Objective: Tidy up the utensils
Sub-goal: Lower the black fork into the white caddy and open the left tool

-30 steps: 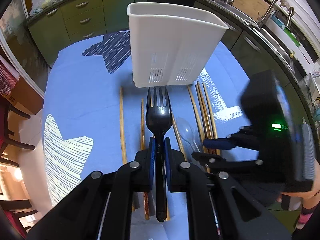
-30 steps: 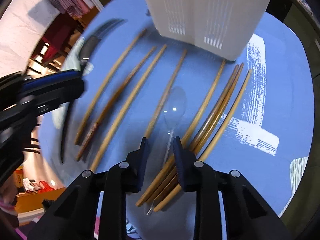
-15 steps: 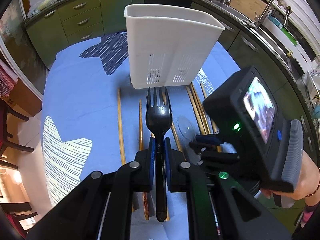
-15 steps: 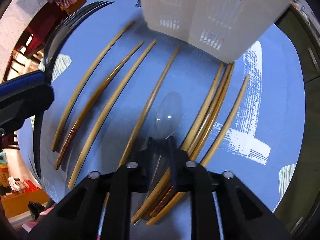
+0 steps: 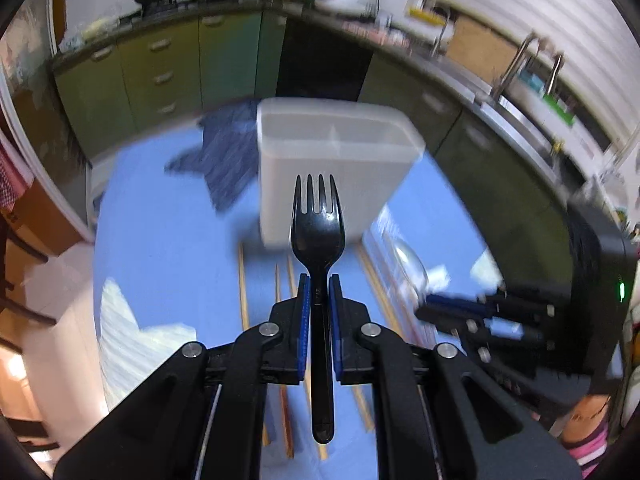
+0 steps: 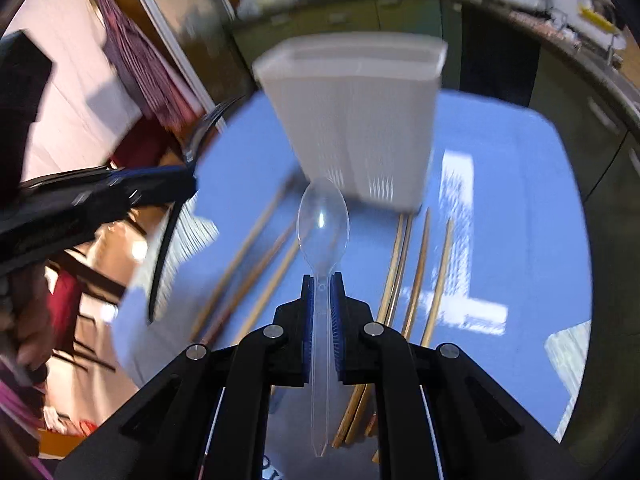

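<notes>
Since half a second ago our right claw (image 6: pixel 321 286) has lifted the clear plastic spoon (image 6: pixel 322 224) off the blue counter (image 6: pixel 512 208), clamped by its handle; our left claw (image 5: pixel 318 294) still grips the glossy black fork (image 5: pixel 318 224). Both now hang before the white slotted caddy (image 5: pixel 332 148), above the wooden chopsticks (image 6: pixel 416 276), so we judge drop-in comes next.

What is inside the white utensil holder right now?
In the left wrist view the white utensil holder shows a centre divider and no utensil above its rim. The image is blurred, and the front wall hides the bottom of both compartments.
</notes>
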Tool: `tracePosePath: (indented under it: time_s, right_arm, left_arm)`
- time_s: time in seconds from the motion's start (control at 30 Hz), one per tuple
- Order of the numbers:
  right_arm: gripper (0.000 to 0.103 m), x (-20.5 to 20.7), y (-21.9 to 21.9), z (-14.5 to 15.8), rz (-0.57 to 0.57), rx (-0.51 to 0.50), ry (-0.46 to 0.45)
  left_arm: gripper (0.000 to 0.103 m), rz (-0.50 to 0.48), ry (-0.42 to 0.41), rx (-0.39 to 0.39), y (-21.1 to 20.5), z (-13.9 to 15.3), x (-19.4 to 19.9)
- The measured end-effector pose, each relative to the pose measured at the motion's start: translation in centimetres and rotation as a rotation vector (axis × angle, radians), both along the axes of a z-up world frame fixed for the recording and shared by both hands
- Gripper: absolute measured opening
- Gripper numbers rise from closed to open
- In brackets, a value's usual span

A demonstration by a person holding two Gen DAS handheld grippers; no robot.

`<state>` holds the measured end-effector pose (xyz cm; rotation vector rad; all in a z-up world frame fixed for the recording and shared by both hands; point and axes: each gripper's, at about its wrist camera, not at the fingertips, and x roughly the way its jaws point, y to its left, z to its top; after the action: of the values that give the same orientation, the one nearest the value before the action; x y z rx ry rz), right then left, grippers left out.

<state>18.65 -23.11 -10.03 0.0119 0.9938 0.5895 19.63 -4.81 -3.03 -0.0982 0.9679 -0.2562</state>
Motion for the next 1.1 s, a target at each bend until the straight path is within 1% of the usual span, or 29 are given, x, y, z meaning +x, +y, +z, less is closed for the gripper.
tracePosePath:
  time_s: [0.03,0.1,0.13,0.17,0.2,0.23,0.27,0.3,0.37,0.43,0.47,0.57,0.67,0.87,0.93,0.97,1.0,1.1]
  right_arm:
    - [0.009,-0.1,-0.4,0.8,-0.005,0.021,-0.017]
    - [0.009,0.1,-0.9,2.2,-0.010,0.052,-0.046]
    - [0.009,0.3,-1.4,3.0,-0.014,0.062,-0.057]
    - [0.009,0.1,-1.7,3.6,-0.016,0.074,-0.068]
    - [0.009,0.1,-2.0,4.0,-0.020,0.088,-0.077]
    - [0.009,0.0,-2.1,4.1,-0.024,0.093,-0.084]
    - [0.009,0.1,-2.3,4.3,-0.031,0.101,-0.092]
    - [0.009,0.3,-2.2,4.3,-0.034,0.108,-0.093]
    - [0.009,0.4,-3.0,4.5,-0.040,0.124,-0.091]
    - [0.009,0.6,-3.4,4.4,-0.044,0.132,-0.090]
    - [0.009,0.6,-3.6,4.6,-0.046,0.136,-0.089]
    - [0.009,0.7,-4.2,4.5,-0.051,0.142,-0.097]
    - [0.009,0.8,-4.3,4.6,-0.050,0.152,-0.109]
    - [0.009,1.3,-4.4,6.6,-0.055,0.186,-0.154]
    - [0.009,1.7,-4.4,8.1,-0.066,0.208,-0.189]
    - [0.009,1.8,-4.4,8.8,-0.069,0.211,-0.204]
    - [0.009,2.0,-4.3,9.7,-0.076,0.215,-0.225]
    - [0.009,3.0,-3.9,12.0,-0.099,0.227,-0.279]
  left_arm:
    - [0.009,0.004,-0.029,-0.013,0.1,0.9,0.4]
    - [0.009,0.014,-0.127,-0.045,0.2,3.4,1.8]
    - [0.009,0.017,-0.162,-0.053,0.2,4.2,2.2]
    - [0.009,0.020,-0.226,-0.069,0.1,5.4,3.0]
    - [0.009,0.020,-0.271,-0.082,0.1,6.1,3.7]
    - [0.009,0.034,-0.334,-0.083,0.0,7.0,4.6]
    - [0.009,0.043,-0.376,-0.088,0.0,7.5,5.2]
    - [0.009,0.048,-0.425,-0.089,-0.2,7.9,6.0]
    - [0.009,0.072,-0.504,-0.064,-0.7,8.2,7.2]
    - [0.009,0.075,-0.550,-0.037,-1.3,7.7,8.4]
    - [0.009,0.080,-0.576,-0.014,-1.8,7.0,9.1]
    - [0.009,0.081,-0.596,0.028,-2.6,5.0,10.4]
    - [0.009,0.089,-0.594,0.045,-2.9,2.7,10.9]
    - [0.009,0.069,-0.532,0.056,-2.6,-0.9,10.7]
    - [0.019,0.050,-0.511,0.069,-2.8,-1.7,10.3]
    - [0.035,0.044,-0.505,0.070,-2.8,-2.0,9.9]
    - [0.047,0.039,-0.502,0.071,-2.7,-2.3,9.7]
    - [0.048,0.028,-0.505,0.070,-2.7,-2.1,8.7]
